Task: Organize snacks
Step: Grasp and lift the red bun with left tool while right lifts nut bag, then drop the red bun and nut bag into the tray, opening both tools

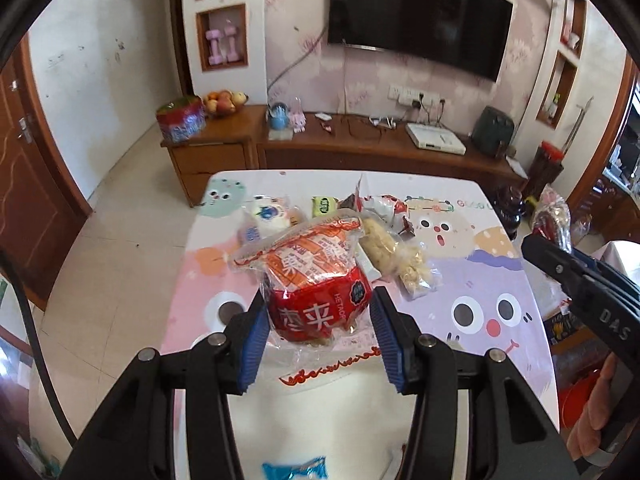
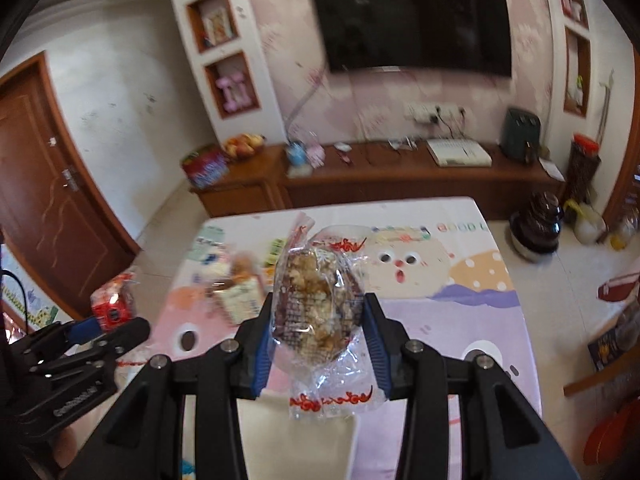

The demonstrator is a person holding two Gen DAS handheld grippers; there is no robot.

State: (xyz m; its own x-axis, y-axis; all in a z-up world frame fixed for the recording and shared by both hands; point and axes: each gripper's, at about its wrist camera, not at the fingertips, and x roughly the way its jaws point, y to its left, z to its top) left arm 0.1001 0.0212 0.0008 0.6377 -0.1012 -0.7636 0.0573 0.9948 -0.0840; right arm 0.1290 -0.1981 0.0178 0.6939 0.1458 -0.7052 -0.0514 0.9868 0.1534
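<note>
left gripper (image 1: 318, 334) jaws pinch a red snack packet (image 1: 316, 280); right gripper (image 2: 318, 338) jaws pinch a clear-wrapped nut cake (image 2: 316, 300), both above the bench (image 1: 500, 280)

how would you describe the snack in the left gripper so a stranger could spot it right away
Start at the cartoon-print table below the wall TV. Above its near end, the left gripper holds a clear-wrapped snack. Its red and orange label with large white characters sets it apart from the pale loose packets lying behind.
</note>
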